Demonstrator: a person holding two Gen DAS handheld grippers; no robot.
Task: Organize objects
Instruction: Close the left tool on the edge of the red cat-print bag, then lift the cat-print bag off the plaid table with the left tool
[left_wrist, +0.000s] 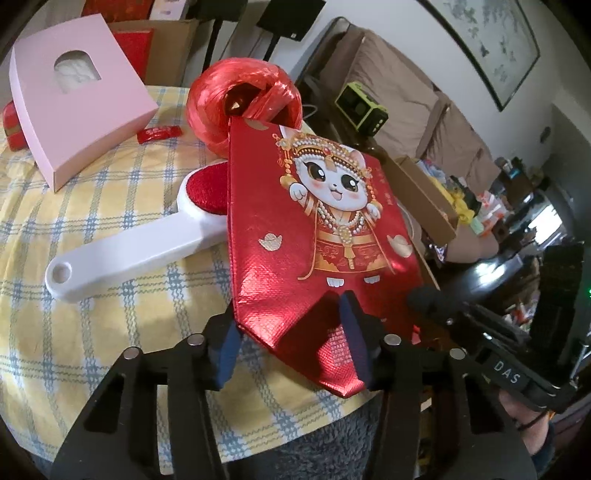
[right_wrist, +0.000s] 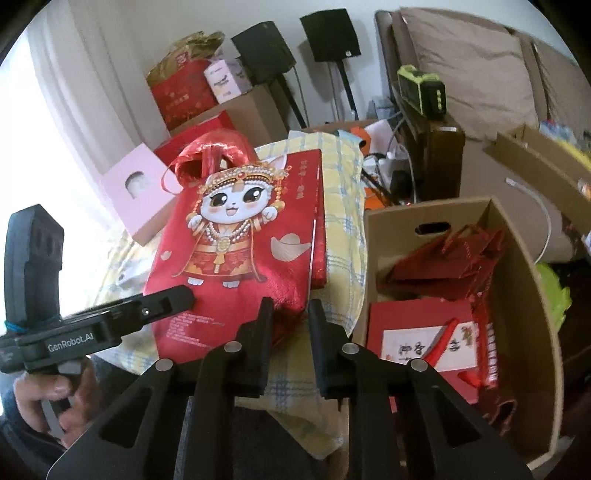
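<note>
I count one red cat bag (left_wrist: 314, 236), one pink box (left_wrist: 79, 107), one white brush (left_wrist: 147, 243) beside the bag, one cardboard box (right_wrist: 524, 295).

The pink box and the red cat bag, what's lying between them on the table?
In the left wrist view, a white-handled brush with a red pad lies between the pink box and the red cat bag, its head tucked under the bag's edge.

Left gripper (left_wrist: 291, 332) and right gripper (right_wrist: 290, 314) both pinching.

Beige cushions (right_wrist: 465, 62) behind; two black speakers (right_wrist: 264, 50) on stands.
</note>
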